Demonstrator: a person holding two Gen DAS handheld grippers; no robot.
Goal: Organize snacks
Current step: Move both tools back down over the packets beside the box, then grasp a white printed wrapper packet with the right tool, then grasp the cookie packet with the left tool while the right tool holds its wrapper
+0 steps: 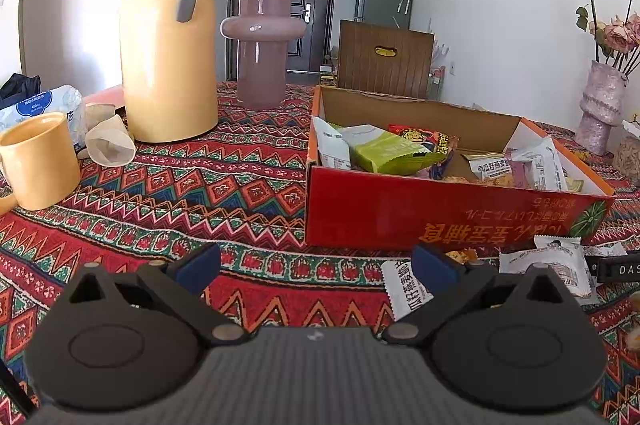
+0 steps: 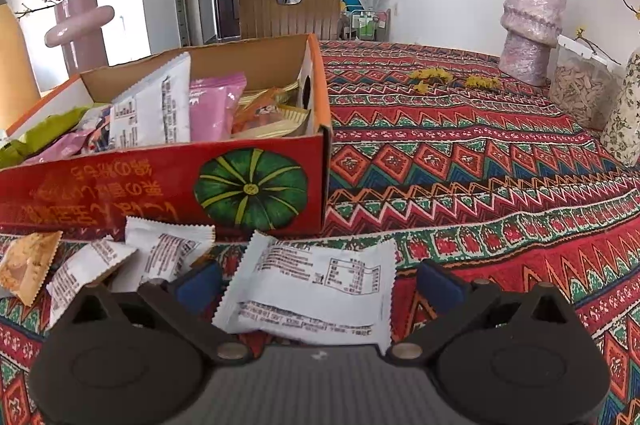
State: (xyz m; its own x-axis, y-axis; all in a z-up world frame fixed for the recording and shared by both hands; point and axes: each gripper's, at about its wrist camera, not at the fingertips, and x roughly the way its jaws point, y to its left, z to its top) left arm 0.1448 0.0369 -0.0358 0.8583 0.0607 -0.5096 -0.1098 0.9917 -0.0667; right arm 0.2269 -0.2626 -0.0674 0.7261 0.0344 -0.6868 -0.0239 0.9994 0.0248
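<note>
Snacks are filling the red box [image 1: 440, 213]; right gripper [image 2: 318, 283], jaws gaping, is straddling a white packet [image 2: 316, 289], perhaps untouched, while left gripper [image 1: 316, 265] is hovering wide open, holding nothing.

Both views are bright with daylight. In the left wrist view the wall at the upper left is blown out to white, and the yellow thermos [image 1: 168, 37] and mauve vase [image 1: 262, 29] carry soft highlights. The right wrist view is overexposed at its left edge behind the vase [image 2: 80, 29]. Shadows on the desk [image 2: 480, 161] are faint. Fisheye curvature bends the edges, with dark corners; focus is sharp throughout.
</note>
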